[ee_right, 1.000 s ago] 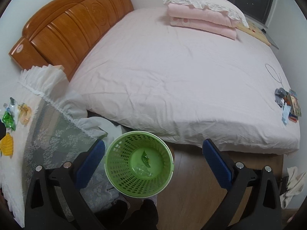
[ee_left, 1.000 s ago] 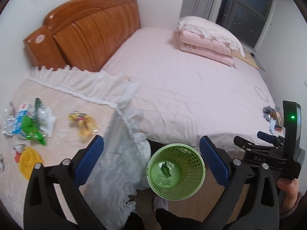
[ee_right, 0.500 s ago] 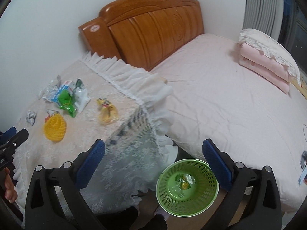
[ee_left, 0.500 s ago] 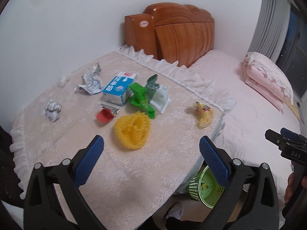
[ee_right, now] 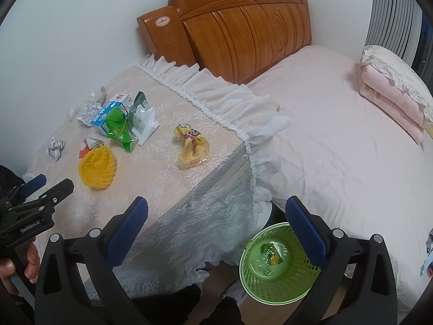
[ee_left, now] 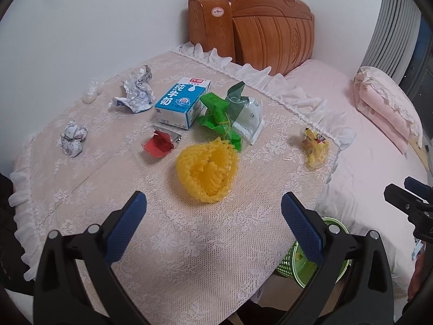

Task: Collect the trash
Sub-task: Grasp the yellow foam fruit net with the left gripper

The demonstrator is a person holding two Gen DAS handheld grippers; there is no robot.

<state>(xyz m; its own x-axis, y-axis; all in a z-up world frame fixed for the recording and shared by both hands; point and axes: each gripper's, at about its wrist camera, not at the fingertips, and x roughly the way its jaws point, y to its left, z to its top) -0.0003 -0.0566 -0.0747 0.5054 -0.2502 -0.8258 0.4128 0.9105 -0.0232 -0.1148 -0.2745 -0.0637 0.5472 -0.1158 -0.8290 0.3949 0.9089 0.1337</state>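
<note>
Both claws are spread wide and carry nothing: the left claw [ee_left: 213, 224] hangs over the near part of the tabletop [ee_left: 189, 243], and the right claw [ee_right: 216, 224] hangs off the tabletop's corner, above the gap between lace cloth and bed [ee_right: 338, 135]. Judging by what lies where, the job is only begun. The green basket [ee_right: 278, 291] on the floor, at about 5 o'clock in the right wrist view, holds just a scrap or two, a greenish-yellow wrapper [ee_right: 273, 252] among them. Still on the tabletop in the left wrist view are the yellow foam net [ee_left: 207, 172] near the middle, a red wrapper [ee_left: 159, 143] at 10 o'clock from it, the blue-and-white milk carton [ee_left: 181, 103] at 11, a green bag [ee_left: 219, 119] and a white packet [ee_left: 250, 120] at 12 to 1, crumpled foil [ee_left: 136, 92] and a paper ball [ee_left: 72, 138] further toward 10, and a yellow cartoon snack bag [ee_left: 315, 149] at 3 near the frilled edge. That makes roughly eight pieces left. The carton bears large Chinese characters for pure milk with a red label on top; the left claw's body reads "GenRobot.AI" in the right wrist view; the round sticker on the headboard [ee_left: 259, 27] is too small to read.
</note>
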